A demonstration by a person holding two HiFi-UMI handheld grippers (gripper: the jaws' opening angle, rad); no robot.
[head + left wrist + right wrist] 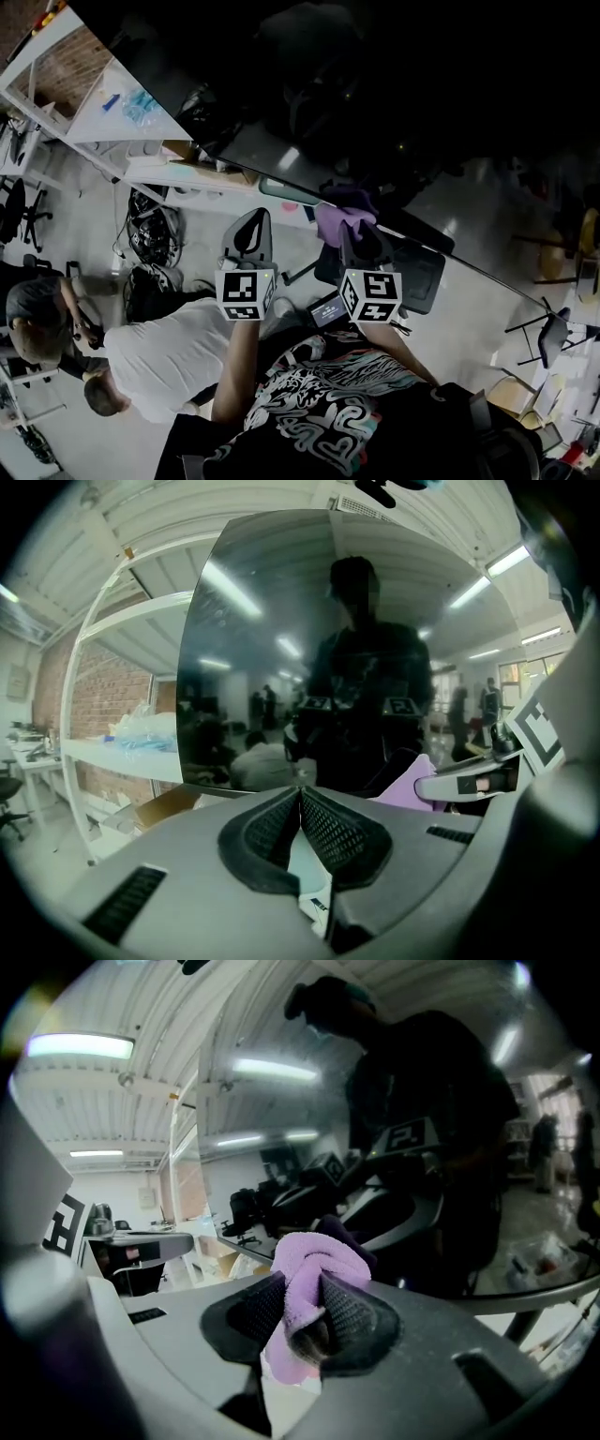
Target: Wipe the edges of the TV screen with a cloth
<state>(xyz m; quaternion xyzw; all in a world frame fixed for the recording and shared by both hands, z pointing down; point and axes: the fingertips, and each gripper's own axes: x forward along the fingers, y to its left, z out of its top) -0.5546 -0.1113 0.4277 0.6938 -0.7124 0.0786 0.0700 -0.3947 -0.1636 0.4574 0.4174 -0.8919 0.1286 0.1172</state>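
The TV screen [394,103] is dark and glossy and mirrors the ceiling lights. The cloth [314,1265] is lilac and bunched, pinched in the right claw [302,1290], close at the lower edge of the TV screen.

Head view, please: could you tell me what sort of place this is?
Probably a shared workshop or lab-style office: white shelving racks stand against a brick wall, a wheeled office chair sits on the open floor, and long strip lights run along a ribbed ceiling.
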